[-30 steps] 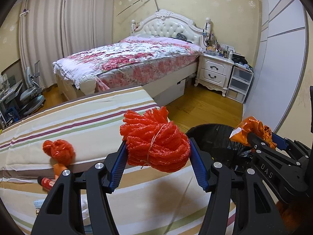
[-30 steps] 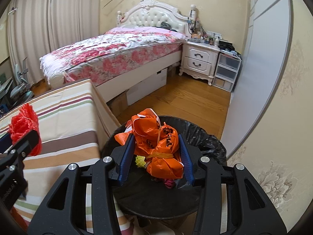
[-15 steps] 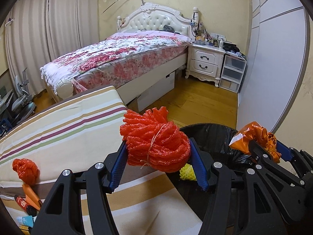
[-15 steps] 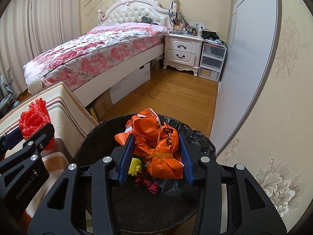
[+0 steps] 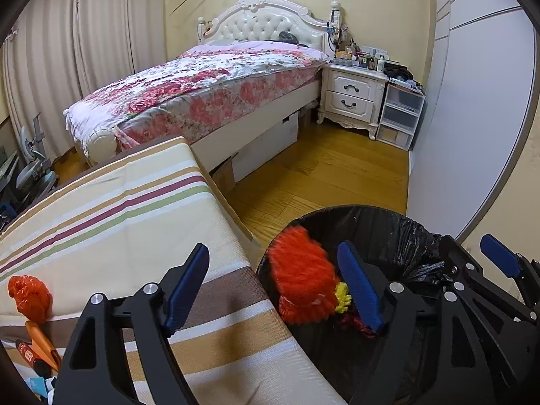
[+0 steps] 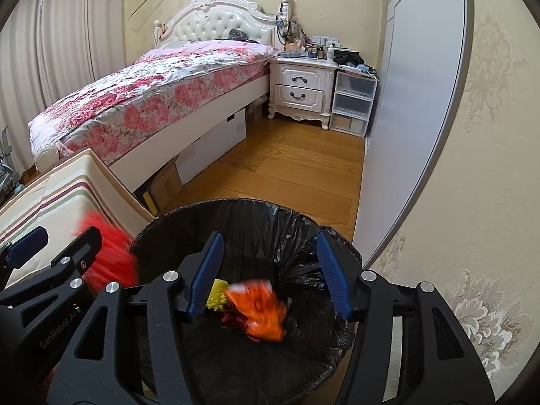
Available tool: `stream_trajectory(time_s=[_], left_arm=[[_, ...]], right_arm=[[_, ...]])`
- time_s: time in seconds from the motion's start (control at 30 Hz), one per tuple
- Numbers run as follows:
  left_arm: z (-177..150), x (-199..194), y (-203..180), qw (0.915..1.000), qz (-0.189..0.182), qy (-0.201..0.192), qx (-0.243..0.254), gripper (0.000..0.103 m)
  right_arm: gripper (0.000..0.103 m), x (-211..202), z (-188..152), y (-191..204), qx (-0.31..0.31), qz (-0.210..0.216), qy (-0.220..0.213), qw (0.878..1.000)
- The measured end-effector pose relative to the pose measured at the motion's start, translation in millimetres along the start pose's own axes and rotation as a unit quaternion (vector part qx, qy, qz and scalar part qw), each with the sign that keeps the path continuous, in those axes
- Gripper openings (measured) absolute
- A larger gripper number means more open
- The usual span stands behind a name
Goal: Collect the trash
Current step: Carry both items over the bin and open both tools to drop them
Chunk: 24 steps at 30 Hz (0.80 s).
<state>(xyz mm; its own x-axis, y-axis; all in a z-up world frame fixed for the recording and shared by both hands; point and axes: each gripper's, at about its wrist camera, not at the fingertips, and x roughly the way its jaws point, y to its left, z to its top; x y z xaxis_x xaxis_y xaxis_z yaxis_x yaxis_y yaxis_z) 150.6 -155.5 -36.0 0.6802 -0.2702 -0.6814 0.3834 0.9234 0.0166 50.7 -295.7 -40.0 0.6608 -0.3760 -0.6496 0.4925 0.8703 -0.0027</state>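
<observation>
**Both claws let go over the trash bin**

The left claw [image 5: 270,290] is opening, and the red mesh bundle [image 5: 303,280] between its blue pads looks blurred and free of them, dropping at the near edge of the black-lined trash bin [image 5: 388,226]. The right claw [image 6: 270,273] is opening too; the orange plastic bag [image 6: 260,307] it hangs over is smeared with motion inside the bin, touching neither pad, beside a yellow scrap [image 6: 217,298] and some dark red bits on the liner.

What could go wrong: the mesh bundle falls close to the bin's rim on the tabletop side (in the right wrist view it shows just at the rim, partly behind the left claw), so it may catch the edge and roll out onto the floor or back against the striped tabletop [image 5: 118,209]. The liner is loose and crumpled at the rim and could fold in under a bulky piece. The two claws sit just beside each other, so a hasty pull-back risks a knock.

More trash waits on the tabletop: another small orange bundle [image 5: 30,298], an orange wrapper [image 5: 42,341] and a red tube [image 5: 28,357] near its lower left corner.

Readable writing: "GenRobot.AI" on the left claw's arm in the right wrist view. Nothing else is legible.
</observation>
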Motion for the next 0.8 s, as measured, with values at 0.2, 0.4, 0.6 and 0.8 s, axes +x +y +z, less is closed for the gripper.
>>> stream_trajectory(time_s=[0.2, 0.4, 0.6, 0.8], left_arm=[[-2.4, -1.3, -1.3, 1.0000, 0.004, -0.005, 0.002, 0.084], [-2.8, -3.1, -1.8, 1.0000, 0.003, -0.004, 0.001, 0.084], [-1.6, -10.5, 2.8, 0.9999, 0.004, -0.008, -0.010, 0.084], [-3.3, -29.9, 14.4, 0.9995, 0.018, -0.017, -0.019, 0.084]], right_arm=[[0.059, -4.2, 0.5, -3.2, 0.003, -0.004, -0.004, 1.000], [0.062, -6.7, 1.4, -5.2, 0.006, -0.005, -0.008, 1.000], [0.062, -12.0, 1.0, -4.7, 0.004, -0.001, -0.008, 1.000], [0.062, -25.3, -1.8, 3.1, -0.002, 0.019, -0.010, 1.000]])
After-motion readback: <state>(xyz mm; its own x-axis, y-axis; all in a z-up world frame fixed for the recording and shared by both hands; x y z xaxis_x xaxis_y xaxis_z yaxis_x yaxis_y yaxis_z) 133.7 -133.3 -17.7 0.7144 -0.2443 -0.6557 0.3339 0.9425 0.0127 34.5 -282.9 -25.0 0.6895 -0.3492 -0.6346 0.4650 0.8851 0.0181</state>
